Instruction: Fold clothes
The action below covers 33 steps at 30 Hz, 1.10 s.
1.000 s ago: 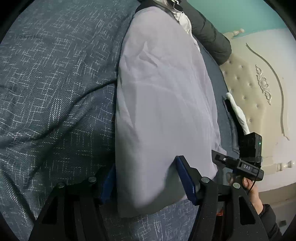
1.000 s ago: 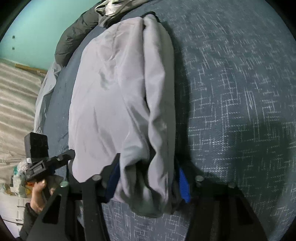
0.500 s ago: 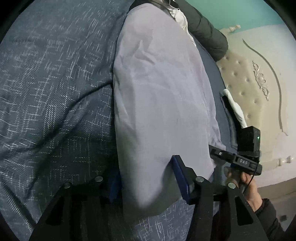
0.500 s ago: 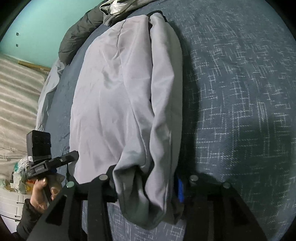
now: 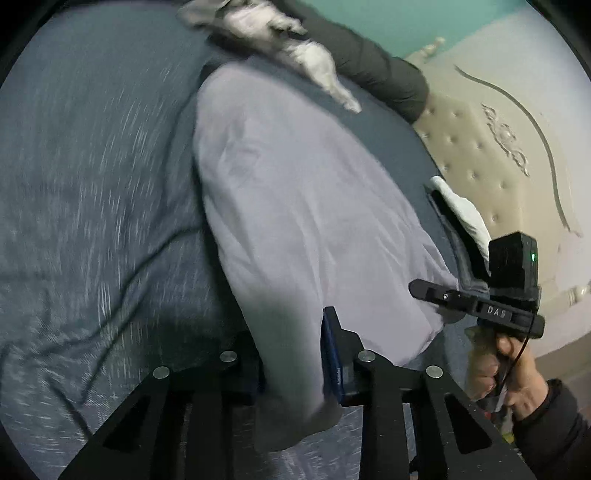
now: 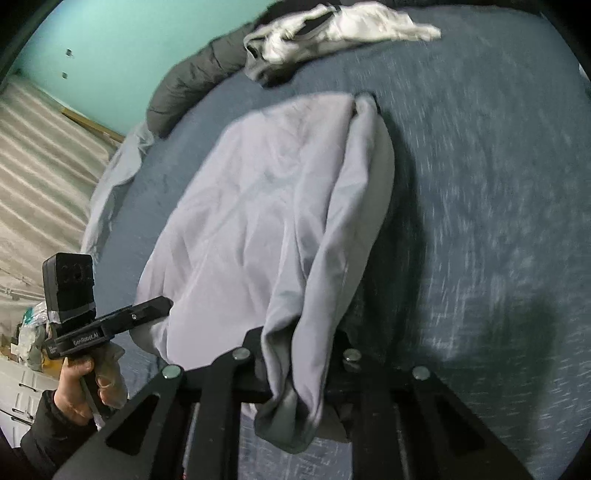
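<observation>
A pale lilac-grey garment [image 5: 306, 206] lies lengthwise on the dark blue patterned bedspread [image 5: 92, 184], its near end raised off the bed. My left gripper [image 5: 291, 363] has its jaws closing on the near left corner, with the cloth bunched between the blue pads [image 5: 332, 354]. In the right wrist view the same garment [image 6: 266, 221] has its near right corner, with a folded-in sleeve, pinched in my right gripper [image 6: 295, 363], whose jaws are closing too. Each view shows the other hand holding its gripper beside the cloth.
A dark puffy jacket [image 5: 373, 70] and a crumpled white-grey garment [image 6: 332, 29] lie at the far end of the bed. A cream tufted headboard [image 5: 491, 155] and a white pillow edge [image 5: 461, 214] are to the right. A teal wall [image 6: 122, 48] stands behind.
Both grippers have narrowed onto the garment's near corners and risen, lifting that end off the bed. More of the far clothes pile has come into view.
</observation>
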Each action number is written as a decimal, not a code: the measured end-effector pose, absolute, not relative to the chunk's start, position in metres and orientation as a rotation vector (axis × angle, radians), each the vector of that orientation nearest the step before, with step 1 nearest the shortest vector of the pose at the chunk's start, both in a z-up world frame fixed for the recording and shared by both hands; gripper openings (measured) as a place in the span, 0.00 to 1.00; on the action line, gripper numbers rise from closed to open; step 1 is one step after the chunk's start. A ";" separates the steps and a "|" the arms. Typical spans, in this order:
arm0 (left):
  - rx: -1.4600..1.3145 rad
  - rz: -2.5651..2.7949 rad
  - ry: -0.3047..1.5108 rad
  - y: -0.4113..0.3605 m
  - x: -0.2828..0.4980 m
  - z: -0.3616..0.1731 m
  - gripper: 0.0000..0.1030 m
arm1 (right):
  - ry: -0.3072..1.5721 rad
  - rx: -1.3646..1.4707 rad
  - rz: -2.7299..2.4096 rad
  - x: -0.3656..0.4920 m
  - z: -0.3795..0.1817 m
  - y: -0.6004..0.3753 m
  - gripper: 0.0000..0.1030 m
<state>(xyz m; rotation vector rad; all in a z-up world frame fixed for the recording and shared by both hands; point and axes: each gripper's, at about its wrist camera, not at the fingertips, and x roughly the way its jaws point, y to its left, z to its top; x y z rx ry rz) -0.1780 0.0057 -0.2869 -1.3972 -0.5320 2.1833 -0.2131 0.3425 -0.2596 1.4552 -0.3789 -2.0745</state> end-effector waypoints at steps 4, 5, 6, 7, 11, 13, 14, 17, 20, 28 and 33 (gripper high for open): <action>-1.332 2.197 -0.486 0.019 -0.180 -0.248 0.27 | -0.355 1.395 -2.111 -0.219 -0.225 0.350 0.14; -1.320 2.199 -0.476 0.025 -0.181 -0.241 0.27 | -0.344 1.379 -2.122 -0.220 -0.216 0.353 0.14; -1.307 2.203 -0.466 0.030 -0.182 -0.234 0.27 | -0.332 1.365 -2.133 -0.221 -0.208 0.357 0.14; -1.292 2.205 -0.452 0.037 -0.184 -0.226 0.27 | -0.318 1.351 -2.144 -0.222 -0.200 0.359 0.14; -1.238 2.207 -0.423 0.072 -0.193 -0.196 0.27 | -0.295 1.299 -2.186 -0.224 -0.174 0.375 0.13; -1.213 2.207 -0.412 0.088 -0.198 -0.185 0.27 | -0.282 1.275 -2.210 -0.225 -0.160 0.388 0.13; -1.202 2.207 -0.406 0.097 -0.201 -0.179 0.27 | -0.277 1.264 -2.221 -0.226 -0.154 0.396 0.13; -1.169 2.205 -0.386 0.121 -0.208 -0.162 0.27 | -0.257 1.234 -2.255 -0.229 -0.136 0.417 0.13; -1.137 2.199 -0.370 0.143 -0.215 -0.144 0.27 | -0.234 1.208 -2.290 -0.234 -0.117 0.435 0.13; -1.067 2.172 -0.337 0.204 -0.239 -0.105 0.27 | -0.193 1.148 -2.368 -0.254 -0.067 0.488 0.13; -1.024 2.167 -0.309 0.241 -0.258 -0.079 0.27 | -0.170 1.110 -2.411 -0.270 -0.036 0.523 0.13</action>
